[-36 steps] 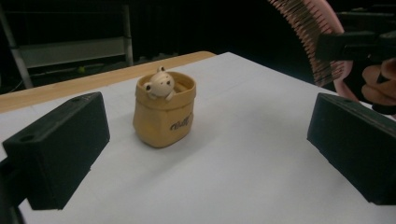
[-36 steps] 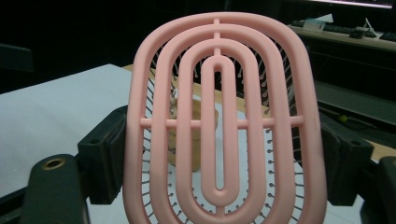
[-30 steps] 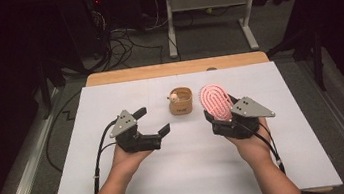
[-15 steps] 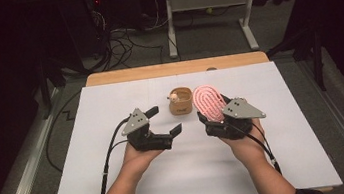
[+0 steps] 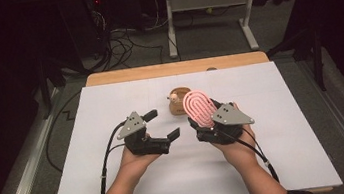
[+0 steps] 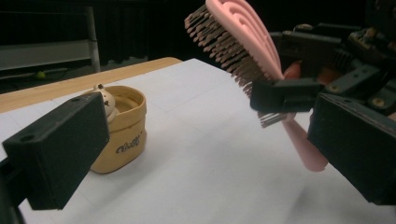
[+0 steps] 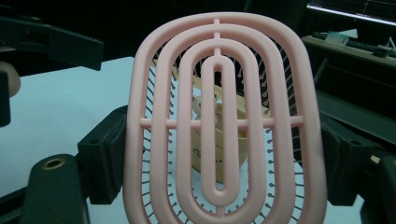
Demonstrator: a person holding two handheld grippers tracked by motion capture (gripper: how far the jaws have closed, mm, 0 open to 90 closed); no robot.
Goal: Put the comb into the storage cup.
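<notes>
High view: right gripper [image 5: 202, 123] clamped on a pink hairbrush [image 5: 199, 108], raised just beside a small tan cup [image 5: 179, 100] on the white table [image 5: 273, 114]; left gripper [image 5: 161, 124] empty, jaws apart.
Left gripper view: bristles face the cup.
Right gripper view: brush back upright between the jaws.

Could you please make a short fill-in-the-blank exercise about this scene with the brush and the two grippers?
1. The pink plastic vented hairbrush is held in the ___ gripper.
2. The left gripper has its jaws ___ and holds nothing.
3. The small tan container stands on the ___ table cover.

Missing words: right; open; white
</notes>
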